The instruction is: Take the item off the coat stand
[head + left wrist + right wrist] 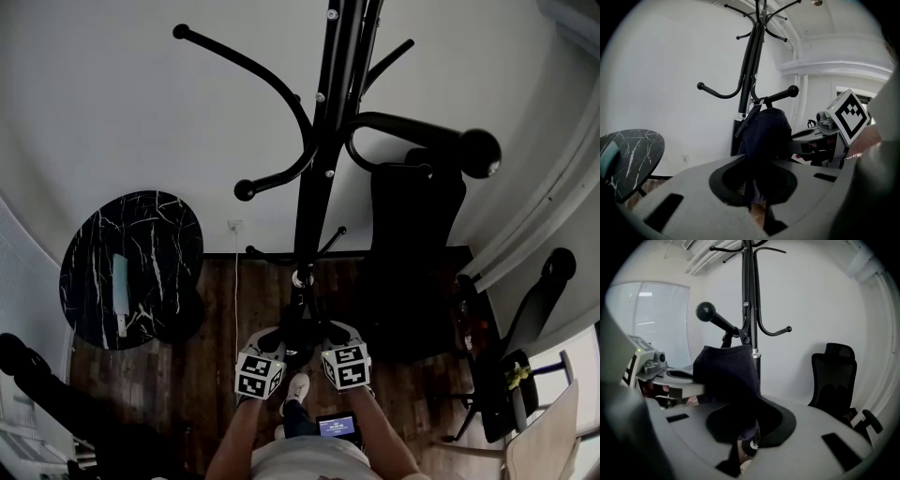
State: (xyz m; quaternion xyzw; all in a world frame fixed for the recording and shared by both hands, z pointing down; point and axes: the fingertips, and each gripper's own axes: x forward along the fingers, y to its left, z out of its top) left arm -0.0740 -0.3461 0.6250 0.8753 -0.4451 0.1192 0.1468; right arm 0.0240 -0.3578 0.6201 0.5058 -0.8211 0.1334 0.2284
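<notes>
1. We find the left gripper (757, 202) with its jaws drawn together on the lower edge of the dark cloth item (765, 131), which hangs directly ahead of it.
2. The right gripper (740, 446) is likewise clamped on the bottom of the same item, and the two grippers sit close side by side.
3. The item hangs by its strap (749, 116) from a knobbed hook (780, 95) on the coat stand (749, 70), above and beyond both grippers.
4. A round marbled table (628, 154) stands to the left of the left gripper, and an office chair (834, 376) stands to the right of the right gripper.
</notes>
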